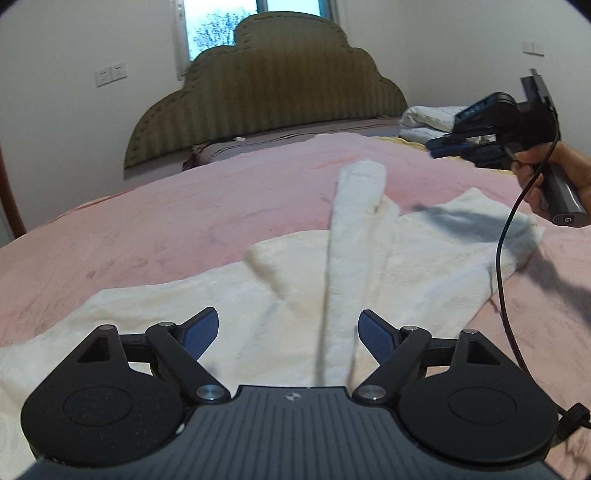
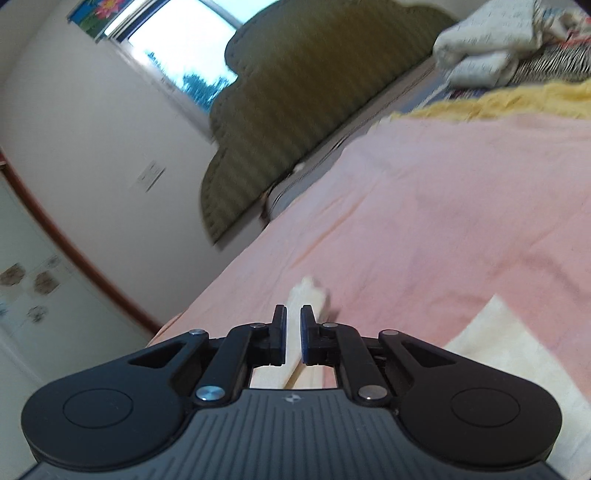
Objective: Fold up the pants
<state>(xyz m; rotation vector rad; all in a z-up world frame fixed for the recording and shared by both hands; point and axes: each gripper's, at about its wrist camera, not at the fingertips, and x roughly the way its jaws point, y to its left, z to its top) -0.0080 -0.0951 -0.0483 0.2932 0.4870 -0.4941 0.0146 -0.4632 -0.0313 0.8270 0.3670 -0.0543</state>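
White fleecy pants [image 1: 424, 266] lie spread on the pink bedspread [image 1: 184, 221]. One narrow leg [image 1: 360, 206] runs away from me across the rest of the cloth. My left gripper [image 1: 287, 314] hovers low over the pants, open, with the leg passing between its fingers and neither pad touching it. A hand holds my right gripper [image 1: 434, 149] raised at the right, above the far edge of the pants. In the right wrist view the right gripper [image 2: 293, 308] is shut with nothing pinched. The leg's end [image 2: 310, 291] and a corner of the pants [image 2: 491, 332] lie below it.
An olive padded headboard [image 1: 266, 85] stands at the bed's far end under a window [image 1: 221, 26]. Folded white bedding [image 1: 432, 118] and a yellow blanket [image 2: 498, 99] lie at the far right. A black cable [image 1: 502, 266] hangs from the right gripper's handle.
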